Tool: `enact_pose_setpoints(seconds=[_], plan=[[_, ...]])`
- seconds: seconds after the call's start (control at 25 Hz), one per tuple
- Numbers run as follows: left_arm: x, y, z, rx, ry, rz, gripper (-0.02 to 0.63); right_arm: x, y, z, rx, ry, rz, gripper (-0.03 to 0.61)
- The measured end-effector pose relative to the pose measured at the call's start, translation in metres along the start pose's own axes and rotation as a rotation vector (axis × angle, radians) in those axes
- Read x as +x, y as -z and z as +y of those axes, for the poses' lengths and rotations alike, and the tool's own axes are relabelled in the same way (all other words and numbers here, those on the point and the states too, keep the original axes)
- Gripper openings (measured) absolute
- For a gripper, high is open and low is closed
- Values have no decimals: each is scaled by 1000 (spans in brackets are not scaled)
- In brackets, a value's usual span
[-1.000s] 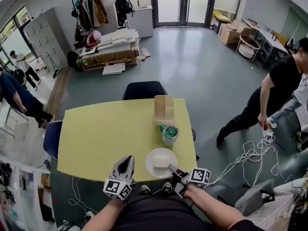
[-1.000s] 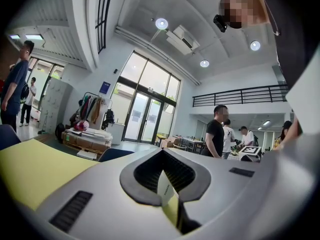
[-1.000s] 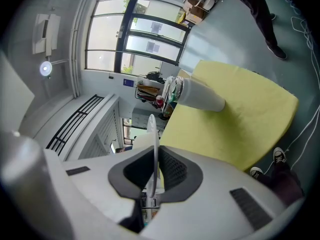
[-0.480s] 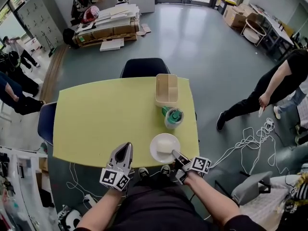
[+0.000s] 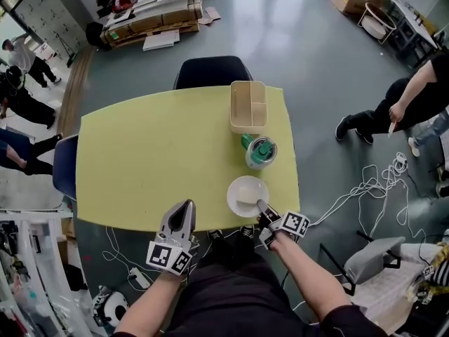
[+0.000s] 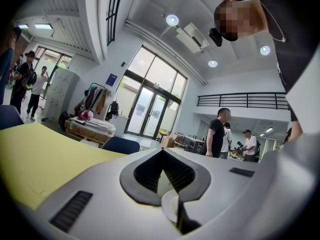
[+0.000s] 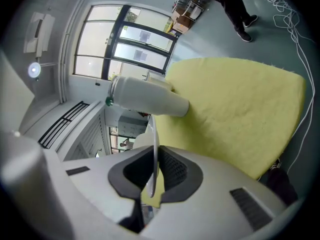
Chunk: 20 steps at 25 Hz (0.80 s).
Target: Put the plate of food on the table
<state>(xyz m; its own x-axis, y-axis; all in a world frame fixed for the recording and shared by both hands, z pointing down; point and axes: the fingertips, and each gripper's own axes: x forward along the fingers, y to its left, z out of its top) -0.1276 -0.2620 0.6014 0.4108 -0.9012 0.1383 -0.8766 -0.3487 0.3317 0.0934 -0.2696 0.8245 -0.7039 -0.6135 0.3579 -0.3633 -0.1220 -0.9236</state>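
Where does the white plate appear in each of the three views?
Head view: plate, right of centre, at the table's near edge.
Left gripper view: probably the white rim low behind the left claw.
Right gripper view: edge-on in the right claw.
Landmark: yellow table.

Glossy plate [image 5: 242,185] on matt (slightly rough) tabletop [image 5: 154,160].

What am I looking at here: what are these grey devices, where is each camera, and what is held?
No robot: a person holds a two-jaw gripper in each hand. The head view looks down from the person's head; the other two cameras ride on the grippers, looking along their jaws. On the yellow table stand a beige divided box and a green-lidded cup. The right gripper is shut on the rim of the white plate, which carries a pale block of food. The left gripper is shut and empty.
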Motion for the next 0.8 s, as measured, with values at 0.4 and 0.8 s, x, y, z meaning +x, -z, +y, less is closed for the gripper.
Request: enact_pose_setpoints(seconds=[0.4,0.8], plan=[[2,23,6,-4,-9,46,8,18,1,-66,48,81,8,29],[7,37,8,-12,-12,70,8,21,0,-88,65,137,-8,31]])
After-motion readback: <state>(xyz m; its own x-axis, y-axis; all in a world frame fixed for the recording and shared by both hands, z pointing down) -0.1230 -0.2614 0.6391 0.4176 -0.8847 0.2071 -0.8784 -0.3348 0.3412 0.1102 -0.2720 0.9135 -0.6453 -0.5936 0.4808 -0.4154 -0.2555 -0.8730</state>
